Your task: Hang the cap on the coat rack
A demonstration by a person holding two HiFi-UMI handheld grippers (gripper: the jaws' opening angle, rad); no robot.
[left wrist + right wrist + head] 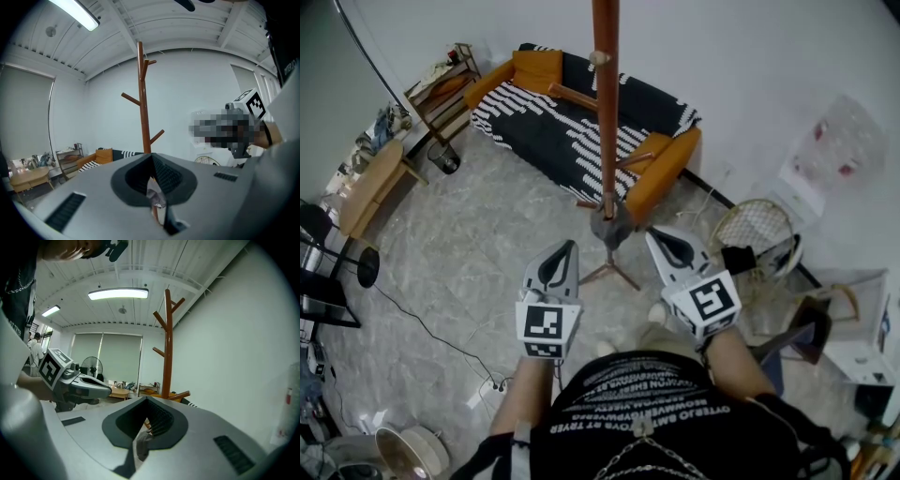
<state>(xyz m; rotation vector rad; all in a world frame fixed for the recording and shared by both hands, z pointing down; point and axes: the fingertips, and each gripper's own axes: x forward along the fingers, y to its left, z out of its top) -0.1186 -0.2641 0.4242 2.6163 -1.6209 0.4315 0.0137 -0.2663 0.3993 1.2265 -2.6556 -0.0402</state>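
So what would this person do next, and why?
Probably open the right gripper and lower it to what looks like the grey cap, low at the coat rack. Both it and the left gripper are shut and empty.

Head view looks steeply down; both claw views face the coat rack [142,103].

A striped sofa [581,122] with orange cushions stands near a wooden table [370,183].
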